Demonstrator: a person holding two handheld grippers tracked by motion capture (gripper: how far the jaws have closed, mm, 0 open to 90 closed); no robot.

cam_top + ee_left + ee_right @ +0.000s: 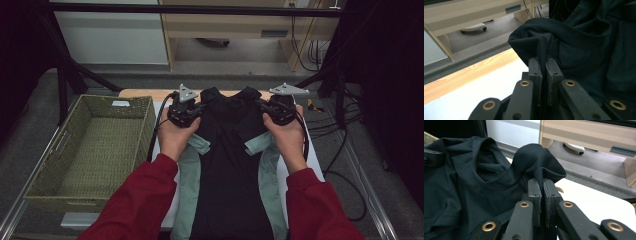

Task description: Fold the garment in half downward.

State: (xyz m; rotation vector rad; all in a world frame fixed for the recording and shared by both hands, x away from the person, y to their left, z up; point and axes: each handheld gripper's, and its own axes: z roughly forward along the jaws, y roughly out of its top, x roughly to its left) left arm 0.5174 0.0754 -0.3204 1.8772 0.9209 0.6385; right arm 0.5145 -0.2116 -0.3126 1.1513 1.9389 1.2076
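Black shirt (227, 165) is hanging between two hand-held grippers, its shoulder end raised while the rest is trailing back toward the person over the white tabletop (314, 162). Pale green sleeves (189, 175) are showing along both edges of the dark body.

Left gripper (192, 111) is clamping a bunched fold of the shirt's shoulder; in the left gripper view the jaws are standing nearly together with dark cloth pinched between them and spilling up and to the right of them. Right gripper (269, 111) is doing the same at the other shoulder, with a rounded hump of fabric rising just above its jaws and the neck opening (486, 170) lying to their left. Both hands are holding the grippers level with each other, the collar sagging between them.

A woven green basket (145, 125) is sitting beside the left gripper, apart from the shirt.

Risks from here, as I judge them: each pinch is taking only a small fold, so the weight of the dangling cloth could be pulling it out of one set of jaws, leaving the shirt swinging lopsided. Uneven lifting could also be twisting the collar or dragging the hem and sleeves into creases.
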